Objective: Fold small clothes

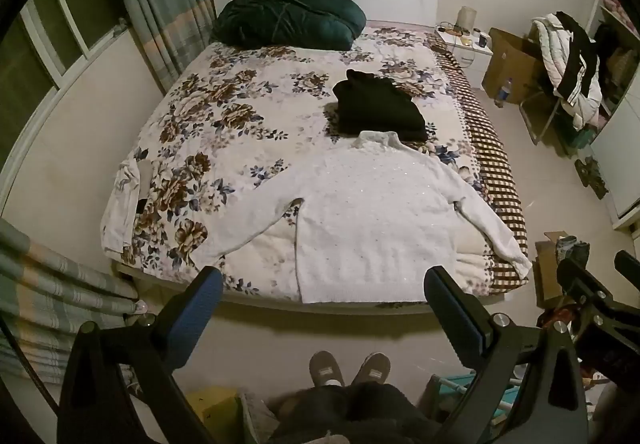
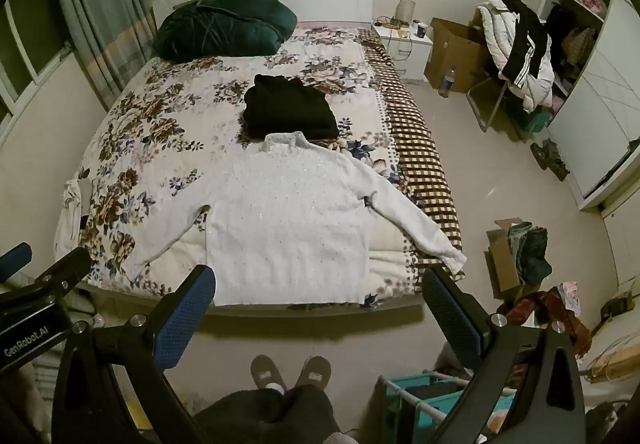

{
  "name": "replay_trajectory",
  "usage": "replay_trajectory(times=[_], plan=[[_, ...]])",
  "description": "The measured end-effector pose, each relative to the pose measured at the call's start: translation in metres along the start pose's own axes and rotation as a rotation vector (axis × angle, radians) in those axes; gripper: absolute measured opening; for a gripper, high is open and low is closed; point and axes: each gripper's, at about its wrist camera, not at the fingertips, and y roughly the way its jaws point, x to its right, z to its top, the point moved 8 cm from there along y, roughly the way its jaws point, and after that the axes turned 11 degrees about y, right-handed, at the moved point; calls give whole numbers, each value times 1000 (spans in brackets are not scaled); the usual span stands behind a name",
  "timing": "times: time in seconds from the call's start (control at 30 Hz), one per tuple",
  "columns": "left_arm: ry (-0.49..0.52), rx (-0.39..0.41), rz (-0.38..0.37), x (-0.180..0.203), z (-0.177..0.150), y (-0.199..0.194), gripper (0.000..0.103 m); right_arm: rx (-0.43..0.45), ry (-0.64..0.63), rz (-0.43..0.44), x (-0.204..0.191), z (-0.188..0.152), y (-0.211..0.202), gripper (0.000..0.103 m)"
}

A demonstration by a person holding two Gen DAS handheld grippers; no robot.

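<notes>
Nightstand (image 2: 404,40) clutter too small to identify.

Floral-covered bed (image 1: 224,116) fills the room — curtained window (image 1: 52,44) left, white wardrobe (image 2: 600,92) right.

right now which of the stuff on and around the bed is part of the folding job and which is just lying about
Part of the job:
white sweater, spread flat
folded black garment behind it
left gripper and right gripper, both open and empty

Just lying about:
dark green duvet
white cloth at the bed's left edge
water bottle
jackets on the chair
</notes>
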Motion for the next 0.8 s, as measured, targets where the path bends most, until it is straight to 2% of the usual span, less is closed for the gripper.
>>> replay_trajectory(times=[0.8], plan=[[-6,10,-3,0,1,1,103,3,2,9,8,1,-2,103]])
